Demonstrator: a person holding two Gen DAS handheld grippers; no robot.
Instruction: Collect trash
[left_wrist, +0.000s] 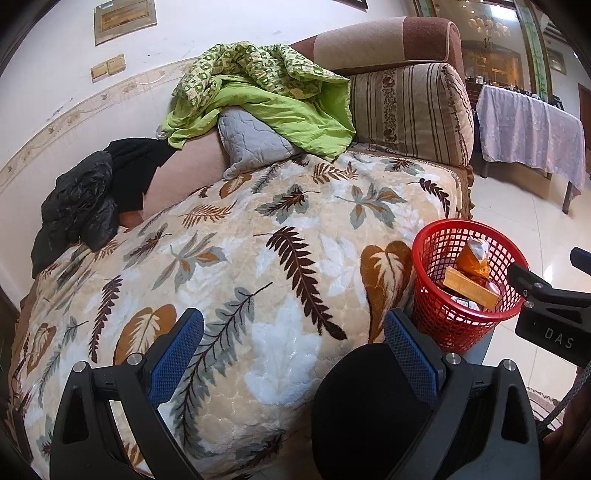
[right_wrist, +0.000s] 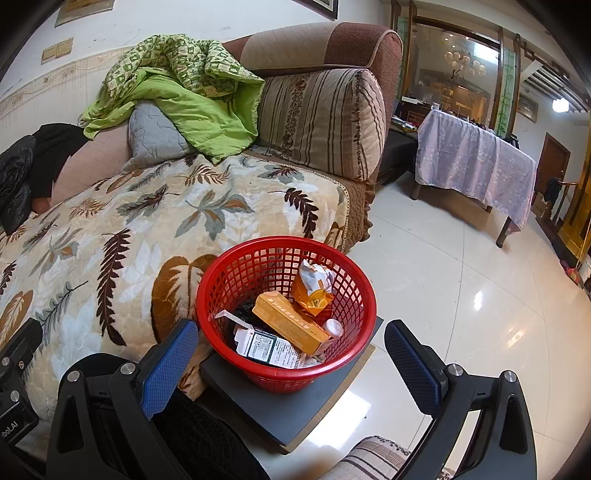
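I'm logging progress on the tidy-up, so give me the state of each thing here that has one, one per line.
Red plastic mesh basket: upright on a dark grey board, partly filled.
Orange cardboard box: lying slanted inside the basket.
Crumpled orange foil wrapper: in the basket, torn open.
Green quilted blanket: bunched up on the sofa.
Left gripper: jaws open, empty.
Right gripper: jaws open, empty.

Left gripper (left_wrist: 293, 350): blue-padded fingers spread wide, nothing held, above a leaf-patterned blanket (left_wrist: 236, 266). Red mesh basket (left_wrist: 466, 280) is seen beside the blanket's right edge, containing an orange box (left_wrist: 470, 288) and crumpled orange wrapper (left_wrist: 474, 256). Green quilt (left_wrist: 258, 88) is heaped at the sofa's (left_wrist: 388, 40) back edge.
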